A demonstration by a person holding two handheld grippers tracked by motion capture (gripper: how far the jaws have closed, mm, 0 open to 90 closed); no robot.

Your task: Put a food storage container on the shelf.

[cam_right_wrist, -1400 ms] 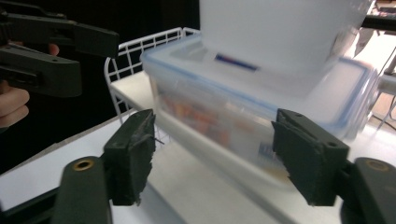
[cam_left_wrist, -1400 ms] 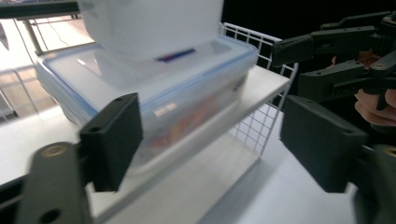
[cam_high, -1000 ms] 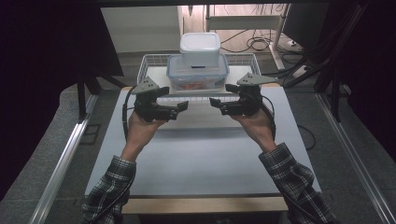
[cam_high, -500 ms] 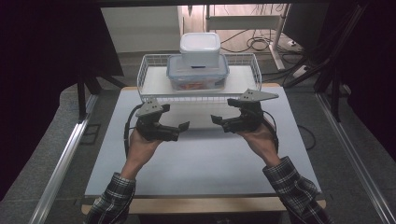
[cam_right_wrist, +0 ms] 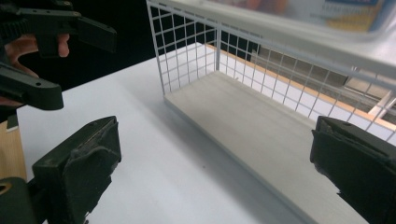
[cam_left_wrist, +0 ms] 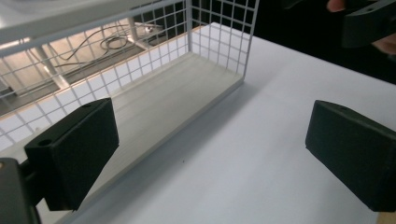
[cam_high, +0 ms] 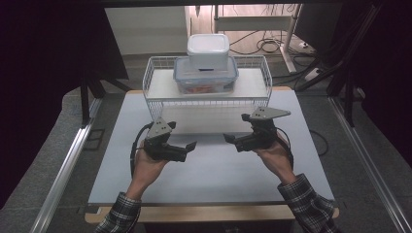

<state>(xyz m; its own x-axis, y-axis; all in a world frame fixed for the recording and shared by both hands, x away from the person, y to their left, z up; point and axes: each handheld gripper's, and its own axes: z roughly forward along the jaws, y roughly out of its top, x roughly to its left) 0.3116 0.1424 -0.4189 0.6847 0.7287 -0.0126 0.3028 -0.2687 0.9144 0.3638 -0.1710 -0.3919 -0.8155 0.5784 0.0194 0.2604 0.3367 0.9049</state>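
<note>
My left gripper (cam_high: 188, 149) and right gripper (cam_high: 232, 142) hover low over the white table (cam_high: 209, 179), tips facing each other a short way apart. In the left gripper view the left gripper (cam_left_wrist: 210, 154) stands open with bare table between its pads. In the right gripper view the right gripper (cam_right_wrist: 215, 172) is open too; its jaws have just been opening, and nothing is between them. Behind both stands a white wire rack (cam_high: 206, 103). On its upper shelf sits a clear box with a blue lid (cam_high: 205, 80), with a white tub (cam_high: 208, 48) stacked on it.
The rack's lower board (cam_left_wrist: 187, 88) is bare beneath the shelf. A metal rail (cam_high: 68, 165) runs along the floor on the left. Cables (cam_high: 265, 46) lie on the floor behind the rack. Dark curtains flank the table.
Both hands have sunk and drawn back from the rack toward the table's front. The grippers still face each other.
</note>
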